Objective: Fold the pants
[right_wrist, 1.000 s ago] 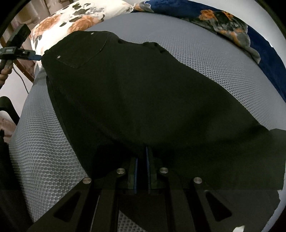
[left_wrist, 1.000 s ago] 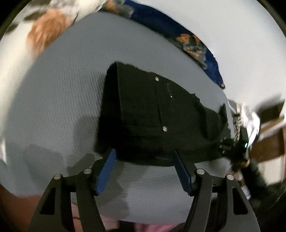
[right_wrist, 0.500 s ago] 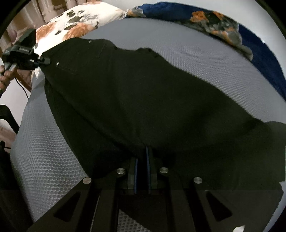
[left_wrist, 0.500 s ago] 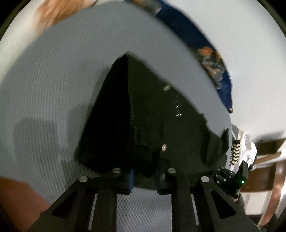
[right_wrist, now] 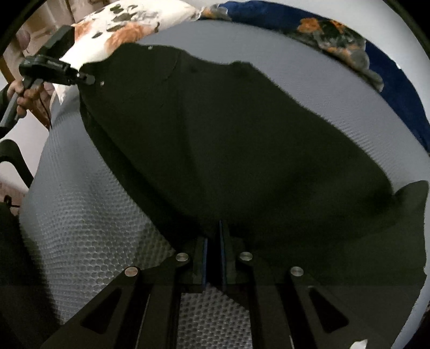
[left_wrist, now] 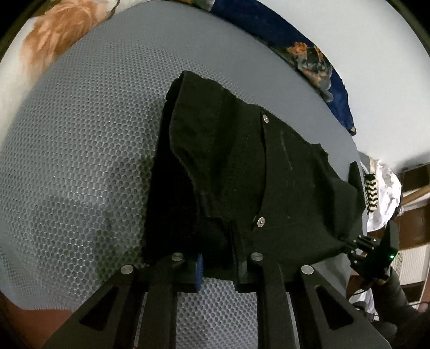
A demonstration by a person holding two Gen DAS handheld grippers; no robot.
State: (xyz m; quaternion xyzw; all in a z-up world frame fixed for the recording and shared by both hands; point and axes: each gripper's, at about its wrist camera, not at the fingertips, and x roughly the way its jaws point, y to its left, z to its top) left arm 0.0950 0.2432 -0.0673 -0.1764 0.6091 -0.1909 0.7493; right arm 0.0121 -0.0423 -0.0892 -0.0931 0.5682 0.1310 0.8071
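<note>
Two grippers are seen clamped on one pair of black pants (right_wrist: 228, 139), which is spread over a grey honeycomb-textured mattress (left_wrist: 80, 161). The left gripper (left_wrist: 219, 264) is closed almost fully, with a thick bunch of waistband cloth pinched between its blue-padded fingers; two silver rivets are visible on the fabric just beyond the fingertips. The right gripper (right_wrist: 213, 252) is closed to a narrow slit, and a thin edge of the pants is held between its pads. In the right wrist view, the left gripper (right_wrist: 86, 77) is seen at the far upper-left corner of the pants, gripped by a person's hand (right_wrist: 25, 94). The long axis of the pants runs diagonally across the mattress, from the waist end at the left gripper to the leg end at the right gripper, and the cloth is drawn between the two. A white pillow with orange and dark flowers (right_wrist: 126, 24) lies beyond the waist end of the pants, and a dark blue floral blanket (right_wrist: 376, 67) is bunched along the mattress edge behind the pants.
</note>
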